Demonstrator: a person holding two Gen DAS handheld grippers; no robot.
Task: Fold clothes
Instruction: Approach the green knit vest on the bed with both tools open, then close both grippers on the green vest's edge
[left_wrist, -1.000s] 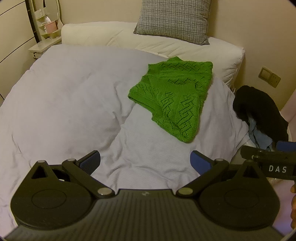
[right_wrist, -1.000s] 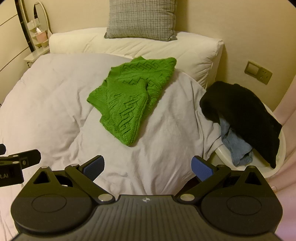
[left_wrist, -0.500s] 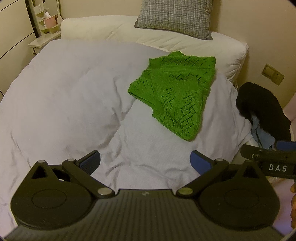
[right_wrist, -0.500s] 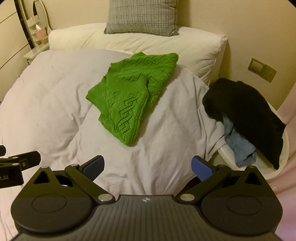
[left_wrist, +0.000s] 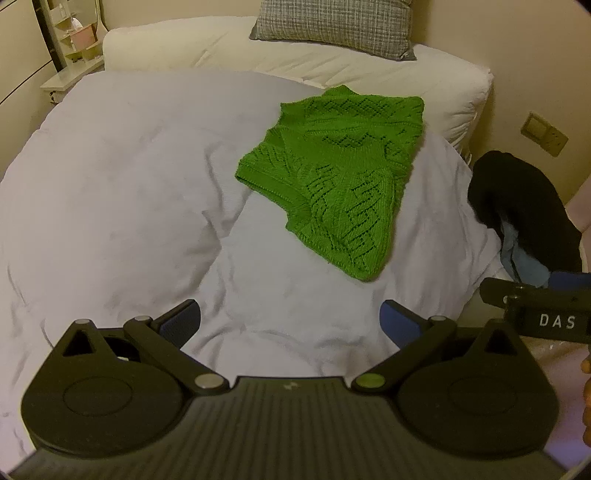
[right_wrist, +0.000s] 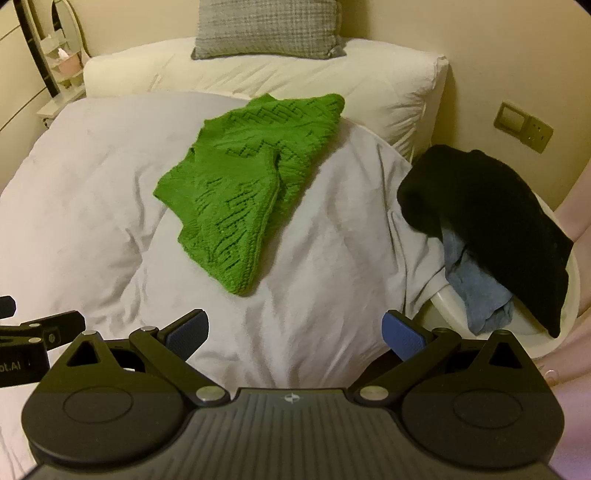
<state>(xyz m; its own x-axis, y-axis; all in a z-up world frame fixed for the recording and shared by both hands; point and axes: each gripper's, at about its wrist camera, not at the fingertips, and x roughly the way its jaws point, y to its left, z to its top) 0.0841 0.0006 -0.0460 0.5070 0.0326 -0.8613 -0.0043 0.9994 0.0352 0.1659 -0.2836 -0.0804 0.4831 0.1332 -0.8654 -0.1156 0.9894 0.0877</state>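
So the green knit sweater (left_wrist: 340, 177) is lying folded on the white duvet (left_wrist: 129, 177) of the bed, toward the right side and just below the big white pillow (left_wrist: 332, 62) (a grey checked cushion (left_wrist: 332, 26) sits on top of that). Both grippers hover over the near edge of the duvet, well apart from the sweater. The left gripper (left_wrist: 290, 319) has its blue-padded fingers (left_wrist: 181, 321) spread wide with nothing between them, and the right gripper (right_wrist: 295, 328) is the same, fingers (right_wrist: 400, 334) wide apart and holding nothing. Off the right edge of the bed there's a white basket (right_wrist: 554, 339) with a black garment (right_wrist: 491, 218) draped over it and something light blue (right_wrist: 476, 288) underneath.
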